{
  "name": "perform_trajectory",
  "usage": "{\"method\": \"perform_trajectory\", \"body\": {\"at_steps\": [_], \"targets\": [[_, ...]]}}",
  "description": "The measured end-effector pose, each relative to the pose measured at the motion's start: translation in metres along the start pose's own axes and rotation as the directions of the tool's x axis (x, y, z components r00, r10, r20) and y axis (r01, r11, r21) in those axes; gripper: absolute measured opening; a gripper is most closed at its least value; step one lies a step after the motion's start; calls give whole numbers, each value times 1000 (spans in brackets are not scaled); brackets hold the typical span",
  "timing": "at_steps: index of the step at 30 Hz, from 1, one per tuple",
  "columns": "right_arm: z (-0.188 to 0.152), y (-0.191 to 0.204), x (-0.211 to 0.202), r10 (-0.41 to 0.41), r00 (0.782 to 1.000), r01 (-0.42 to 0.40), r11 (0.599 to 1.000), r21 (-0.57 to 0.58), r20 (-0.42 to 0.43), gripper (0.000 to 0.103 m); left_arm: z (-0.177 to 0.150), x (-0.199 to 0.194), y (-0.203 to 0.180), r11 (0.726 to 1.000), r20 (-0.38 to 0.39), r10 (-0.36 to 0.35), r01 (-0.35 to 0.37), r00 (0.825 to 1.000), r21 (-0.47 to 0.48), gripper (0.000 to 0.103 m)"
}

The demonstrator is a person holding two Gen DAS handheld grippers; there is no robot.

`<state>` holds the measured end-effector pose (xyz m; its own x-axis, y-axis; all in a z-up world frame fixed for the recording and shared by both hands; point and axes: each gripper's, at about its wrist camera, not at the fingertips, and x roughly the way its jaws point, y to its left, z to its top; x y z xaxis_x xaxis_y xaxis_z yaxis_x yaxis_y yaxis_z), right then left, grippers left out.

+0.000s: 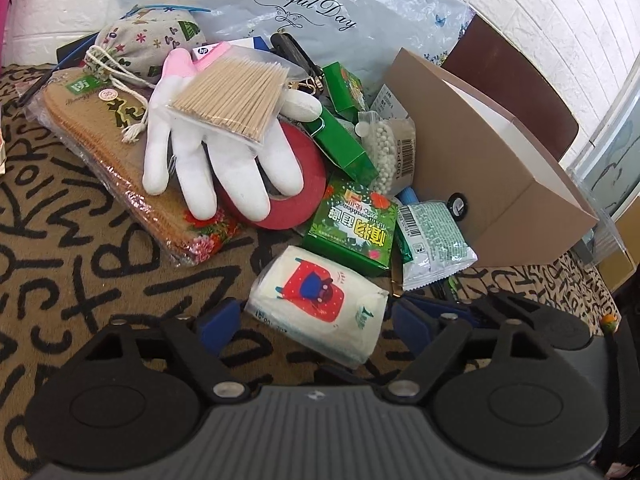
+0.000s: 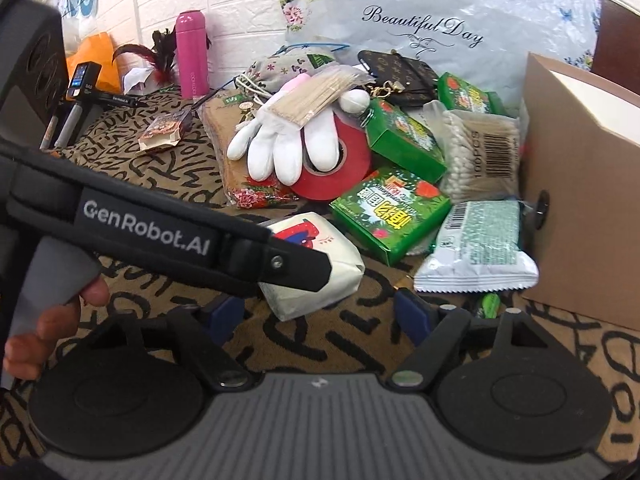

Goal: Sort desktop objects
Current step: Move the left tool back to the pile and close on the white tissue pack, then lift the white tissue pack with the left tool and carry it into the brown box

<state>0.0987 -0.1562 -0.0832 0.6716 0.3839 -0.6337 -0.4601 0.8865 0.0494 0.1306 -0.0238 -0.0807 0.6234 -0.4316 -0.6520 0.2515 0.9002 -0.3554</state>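
Observation:
A pile of small objects lies on a patterned cloth. A white tissue pack [image 1: 320, 304] with a red print lies nearest. My left gripper [image 1: 316, 320] is open, its blue pads on either side of the pack's near end; contact cannot be told. My right gripper [image 2: 320, 316] is open and empty, just short of the same pack [image 2: 320, 276]. The left gripper's body [image 2: 160, 232] crosses the right wrist view. Behind lie a white glove [image 1: 224, 152], a bag of toothpicks [image 1: 236, 96], red tape [image 1: 296, 196] and green boxes [image 1: 352, 228].
An open brown cardboard box [image 1: 480, 160] stands at the right. A bag of cotton swabs [image 2: 480, 152], a pale green sachet [image 2: 480, 244], a drawstring pouch [image 1: 148, 44] and a dark wallet [image 2: 400, 72] lie in the pile. A pink bottle [image 2: 192, 52] stands at the back left.

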Motion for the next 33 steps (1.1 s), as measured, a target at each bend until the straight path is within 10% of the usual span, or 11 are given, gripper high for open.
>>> {"method": "perform_trajectory", "body": {"at_steps": [5,20,33], "targets": [[2,1,5,3,1000,-3,1000,-16,15,68,2,2,-2,999,-3,17,-17,1000,29,60],[3,3,-1,-1,1000,1,1000,3,26,36,-1,-2,-13,996,-14,54,-53,998,67,47],[-2,10,-61,5,997,-3,1000,-24,75,34,-7,-47,-64,989,59,24,-32,998,146,40]]}}
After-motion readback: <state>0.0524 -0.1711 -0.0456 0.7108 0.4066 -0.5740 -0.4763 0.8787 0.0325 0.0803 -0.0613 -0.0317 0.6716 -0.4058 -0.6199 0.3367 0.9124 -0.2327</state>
